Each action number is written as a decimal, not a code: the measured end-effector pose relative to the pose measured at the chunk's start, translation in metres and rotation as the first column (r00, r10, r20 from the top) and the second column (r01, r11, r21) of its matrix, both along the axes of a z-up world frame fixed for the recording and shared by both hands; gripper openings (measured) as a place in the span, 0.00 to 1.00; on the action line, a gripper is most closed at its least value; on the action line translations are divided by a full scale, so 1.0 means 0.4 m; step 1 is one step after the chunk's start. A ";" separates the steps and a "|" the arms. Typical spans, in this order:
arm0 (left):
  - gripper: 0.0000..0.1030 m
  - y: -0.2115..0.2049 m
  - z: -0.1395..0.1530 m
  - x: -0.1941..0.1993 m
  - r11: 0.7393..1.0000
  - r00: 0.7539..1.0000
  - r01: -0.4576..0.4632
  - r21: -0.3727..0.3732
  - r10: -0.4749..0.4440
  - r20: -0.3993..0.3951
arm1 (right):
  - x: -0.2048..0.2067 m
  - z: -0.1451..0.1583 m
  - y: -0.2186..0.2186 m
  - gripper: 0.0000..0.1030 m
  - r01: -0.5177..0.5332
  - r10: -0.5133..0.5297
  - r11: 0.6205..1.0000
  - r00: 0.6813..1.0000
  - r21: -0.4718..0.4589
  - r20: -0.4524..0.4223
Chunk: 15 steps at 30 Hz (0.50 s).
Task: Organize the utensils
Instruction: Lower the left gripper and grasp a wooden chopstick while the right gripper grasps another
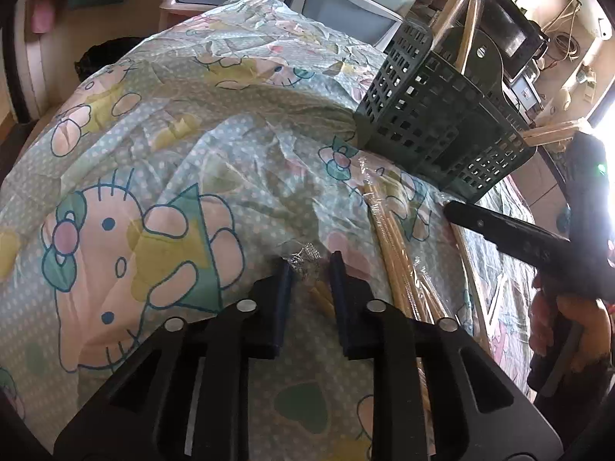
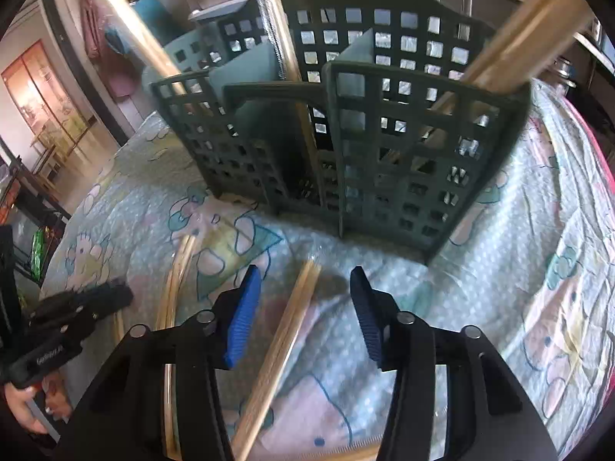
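A dark green slotted utensil caddy (image 2: 365,146) stands on the cartoon-print cloth (image 2: 519,269); it also shows at the upper right of the left wrist view (image 1: 434,115). Wrapped wooden chopsticks stand in it (image 2: 519,57). More wrapped chopstick pairs lie on the cloth (image 1: 396,253). My left gripper (image 1: 311,269) is open, its jaws on either side of a wrapped chopstick end (image 1: 323,296) with crinkled plastic. My right gripper (image 2: 305,280) is open above a wrapped chopstick pair (image 2: 284,338) lying in front of the caddy.
The cloth (image 1: 153,153) is wrinkled and drapes over the surface. Plastic drawer units (image 1: 346,0) stand behind it. The right gripper body and hand show at the right of the left wrist view (image 1: 576,249). Shelves and a doorway (image 2: 46,115) lie to the left.
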<state>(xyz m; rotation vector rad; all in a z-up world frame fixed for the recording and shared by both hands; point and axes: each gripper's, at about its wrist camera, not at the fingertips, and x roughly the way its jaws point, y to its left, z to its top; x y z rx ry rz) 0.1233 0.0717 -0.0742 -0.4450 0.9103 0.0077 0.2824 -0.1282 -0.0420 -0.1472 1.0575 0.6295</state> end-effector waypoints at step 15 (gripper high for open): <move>0.05 0.017 -0.007 -0.005 1.000 1.000 0.009 -0.026 -0.008 0.007 | 0.022 -0.026 0.047 0.10 0.016 -0.016 0.999 1.000 -0.046 0.010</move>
